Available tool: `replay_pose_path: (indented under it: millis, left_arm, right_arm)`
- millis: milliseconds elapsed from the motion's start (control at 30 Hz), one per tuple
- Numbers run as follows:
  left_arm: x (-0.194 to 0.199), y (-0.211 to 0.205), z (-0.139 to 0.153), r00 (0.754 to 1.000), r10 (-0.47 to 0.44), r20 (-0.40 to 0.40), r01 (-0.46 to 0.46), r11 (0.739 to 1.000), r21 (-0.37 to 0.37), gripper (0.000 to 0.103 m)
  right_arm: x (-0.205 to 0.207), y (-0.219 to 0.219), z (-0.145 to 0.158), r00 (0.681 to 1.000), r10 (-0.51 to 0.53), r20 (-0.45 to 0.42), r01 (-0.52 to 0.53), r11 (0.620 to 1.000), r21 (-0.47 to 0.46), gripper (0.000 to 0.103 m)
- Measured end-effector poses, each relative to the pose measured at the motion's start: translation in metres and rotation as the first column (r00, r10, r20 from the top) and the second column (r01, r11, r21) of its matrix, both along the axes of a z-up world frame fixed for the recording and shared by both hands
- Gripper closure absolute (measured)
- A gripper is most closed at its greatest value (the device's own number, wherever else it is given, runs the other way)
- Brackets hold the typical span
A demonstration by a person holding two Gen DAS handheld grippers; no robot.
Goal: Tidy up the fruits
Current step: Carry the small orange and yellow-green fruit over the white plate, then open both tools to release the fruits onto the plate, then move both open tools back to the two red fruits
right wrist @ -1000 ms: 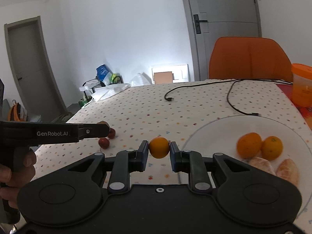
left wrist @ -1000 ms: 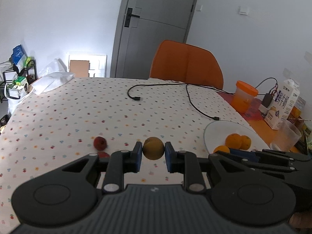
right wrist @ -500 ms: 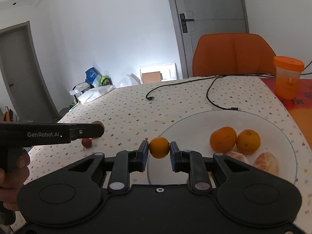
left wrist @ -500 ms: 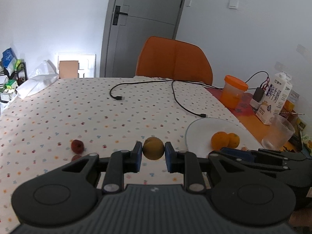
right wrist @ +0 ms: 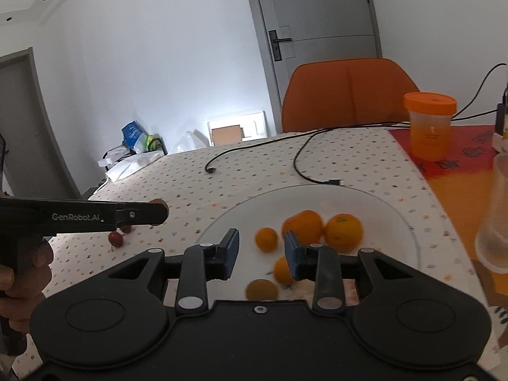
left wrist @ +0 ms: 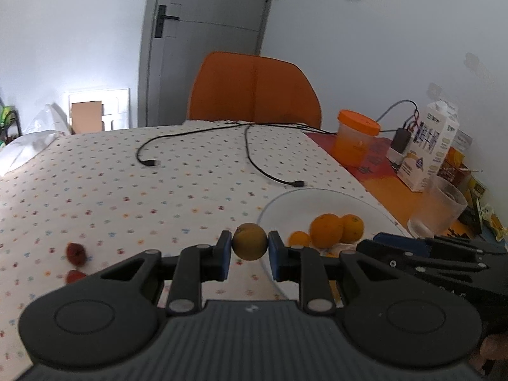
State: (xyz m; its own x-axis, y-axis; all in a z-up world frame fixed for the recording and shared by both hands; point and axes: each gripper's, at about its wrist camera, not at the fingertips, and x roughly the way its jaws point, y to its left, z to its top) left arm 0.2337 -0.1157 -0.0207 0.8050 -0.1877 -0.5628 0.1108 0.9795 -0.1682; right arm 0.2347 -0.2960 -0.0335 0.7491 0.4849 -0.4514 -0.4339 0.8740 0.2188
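Plate (right wrist: 393, 209) sits under my R gripper (right wrist: 261, 250), jaws apart, holding nothing; L gripper (left wrist: 250, 247) pinches dull yellow-brown fruit (left wrist: 250, 242) beside plate's rim.

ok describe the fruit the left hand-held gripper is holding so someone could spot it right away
Start at the white plate on the dotted tablecloth. Just left of its near rim, the left hand-held gripper is shut on one small round fruit, held above the cloth. It is dull yellow-brown, unlike the bright oranges on the plate and the red fruits lying to the left.

right tongs (right wrist: 261, 252) spread over plate (right wrist: 403, 222); small orange (right wrist: 266, 239) lies between fingers
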Motion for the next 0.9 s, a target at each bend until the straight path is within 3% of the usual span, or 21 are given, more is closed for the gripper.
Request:
replay_pose_path:
  millis: [233,467,667,733,900]
  left_arm:
    - [0.011,-0.016,-0.006,0.999,-0.043,-0.014,0.043,0.999,-0.002,0.08]
    - [0.017,-0.008,-0.008,0.999,0.006,-0.032,-0.006,1.0,0.003,0.075]
    - [0.01,0.011,-0.007,0.998,0.065,-0.028,-0.064,0.998,0.014,0.06]
    - [0.007,0.018,-0.006,0.996,0.084,-0.023,-0.084,0.996,0.022,0.05]
    - [0.001,0.036,-0.005,0.992,0.125,-0.019,-0.124,0.992,0.026,0.041]
  right_arm:
    - [0.006,-0.013,-0.004,1.0,-0.024,-0.005,0.024,1.0,0.011,0.07]
    - [0.011,-0.015,-0.012,0.999,-0.03,-0.027,0.03,0.999,0.021,0.07]
    - [0.01,-0.008,-0.011,1.0,-0.012,-0.02,0.012,1.0,0.025,0.065]
    - [0.01,-0.004,-0.01,1.0,-0.003,-0.017,0.003,1.0,0.027,0.064]
    - [0.008,0.011,-0.005,1.0,0.031,-0.004,-0.03,0.999,0.024,0.059]
